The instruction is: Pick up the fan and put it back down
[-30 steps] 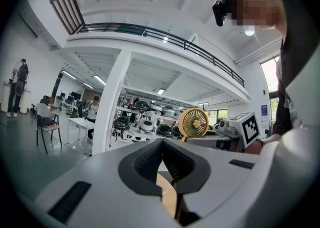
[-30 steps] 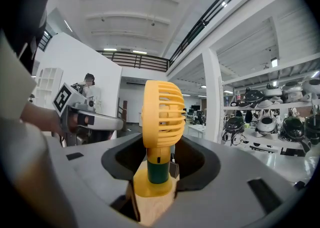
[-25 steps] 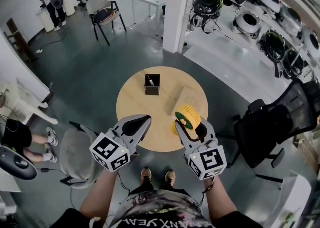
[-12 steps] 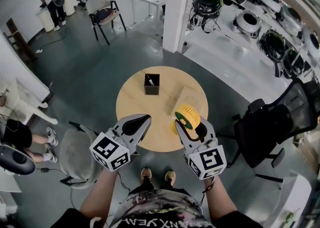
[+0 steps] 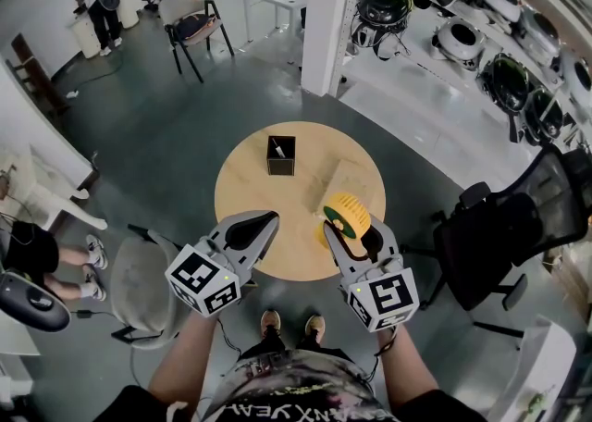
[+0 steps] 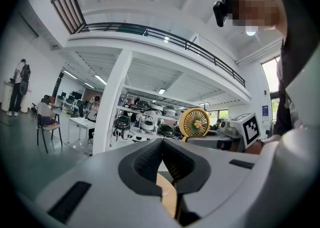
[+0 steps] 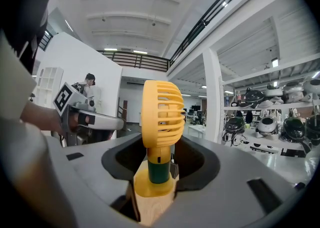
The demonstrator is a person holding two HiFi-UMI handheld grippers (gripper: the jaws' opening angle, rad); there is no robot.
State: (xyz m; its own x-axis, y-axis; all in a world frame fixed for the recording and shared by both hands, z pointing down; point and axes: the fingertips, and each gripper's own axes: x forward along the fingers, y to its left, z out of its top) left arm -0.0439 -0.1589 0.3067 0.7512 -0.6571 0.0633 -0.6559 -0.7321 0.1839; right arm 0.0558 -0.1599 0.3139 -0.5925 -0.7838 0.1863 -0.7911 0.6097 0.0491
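L gripper [image 5: 267,220]: jaws closed tip to tip, nothing btw them. R gripper [image 5: 349,233]: jaws part-way apart, clamped low on the yellow fan [image 7: 159,114], at its green stem & yellow base. Fan is upright, w/ its round grille above the jaws. It's at the near-R edge of the round wooden table [image 5: 254,198]; base is on or just over the wood, can't tell which.

Both grippers are held about level, side by side but apart, pointing away from the person. L one hangs over the table's near-L edge. L forearm [image 5: 185,360] & R forearm [image 5: 403,366], both bare, come up from the frame bottom, marker cubes toward the person.

The table also has a black open box [image 5: 281,155] toward the back w/ sth white inside, plus a pale wood block [image 5: 346,179] just behind the fan.

The floor [image 5: 157,133] is dark grey. A black office chair [image 5: 499,244] stands R of the table, a grey chair [image 5: 141,289] to its L. Behind are a white pillar [image 5: 328,22] and shelves [image 5: 481,13] w/ round black & white units. A standing person [image 5: 95,4] is in the far L corner.
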